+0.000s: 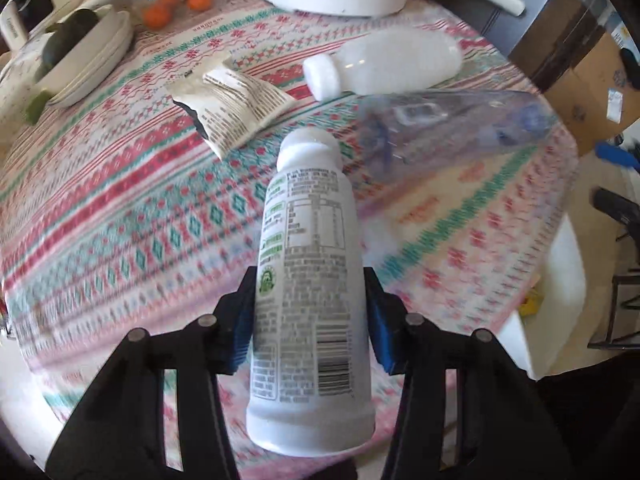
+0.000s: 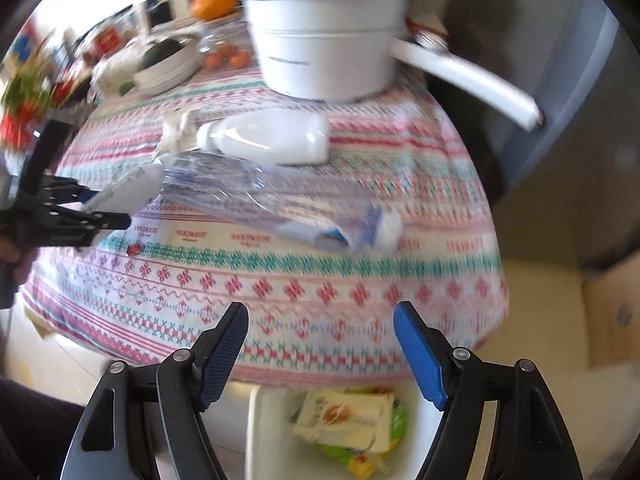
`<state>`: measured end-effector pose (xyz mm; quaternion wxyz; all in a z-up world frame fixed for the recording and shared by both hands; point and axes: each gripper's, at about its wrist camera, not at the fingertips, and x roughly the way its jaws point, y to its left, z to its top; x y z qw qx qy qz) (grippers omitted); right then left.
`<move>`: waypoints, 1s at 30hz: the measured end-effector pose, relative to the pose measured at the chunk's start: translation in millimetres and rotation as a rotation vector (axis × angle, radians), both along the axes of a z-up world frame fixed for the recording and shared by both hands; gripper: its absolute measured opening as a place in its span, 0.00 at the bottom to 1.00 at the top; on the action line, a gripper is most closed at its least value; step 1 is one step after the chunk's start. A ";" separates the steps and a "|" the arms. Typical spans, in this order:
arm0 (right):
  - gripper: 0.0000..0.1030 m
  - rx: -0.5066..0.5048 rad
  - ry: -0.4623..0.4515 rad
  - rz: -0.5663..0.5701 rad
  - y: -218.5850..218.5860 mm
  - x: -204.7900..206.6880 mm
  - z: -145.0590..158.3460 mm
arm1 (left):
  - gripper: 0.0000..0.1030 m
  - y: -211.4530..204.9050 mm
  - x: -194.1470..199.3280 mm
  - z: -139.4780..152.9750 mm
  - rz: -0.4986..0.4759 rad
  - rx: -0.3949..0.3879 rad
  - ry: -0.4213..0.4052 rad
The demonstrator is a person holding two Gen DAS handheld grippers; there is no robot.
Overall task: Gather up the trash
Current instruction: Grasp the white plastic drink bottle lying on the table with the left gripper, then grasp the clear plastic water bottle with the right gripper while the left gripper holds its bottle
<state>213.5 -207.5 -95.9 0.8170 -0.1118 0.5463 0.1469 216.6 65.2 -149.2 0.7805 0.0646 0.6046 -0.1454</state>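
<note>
My left gripper [image 1: 310,312] clamps the labelled white bottle [image 1: 308,280], long axis running straight ahead over the table; right gripper [image 2: 320,350] gapes empty, nearer the trash bin [image 2: 260,432] (below table's near edge).

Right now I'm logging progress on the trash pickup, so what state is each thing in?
left gripper: shut on labelled bottle
labelled bottle: capped, lifted off the table
plain white bottle: capped, lying on its side
clear plastic bottle: lying on its side
wrapper: crumpled, on the cloth
right gripper: open
bin: holds packaging
pot: lid on
</note>
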 end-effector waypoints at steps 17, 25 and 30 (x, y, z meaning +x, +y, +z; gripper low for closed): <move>0.82 -0.385 -0.030 0.497 105.2 55.0 -60.7 | 0.49 24.5 -75.9 55.9 0.284 -0.195 -0.124; 0.72 -0.500 -0.018 0.515 117.9 67.9 -74.6 | 0.49 15.0 -68.8 60.9 0.237 -0.239 -0.132; 0.60 -0.285 0.207 0.465 115.3 71.1 -57.3 | 0.49 25.0 -65.3 60.9 0.255 -0.233 -0.131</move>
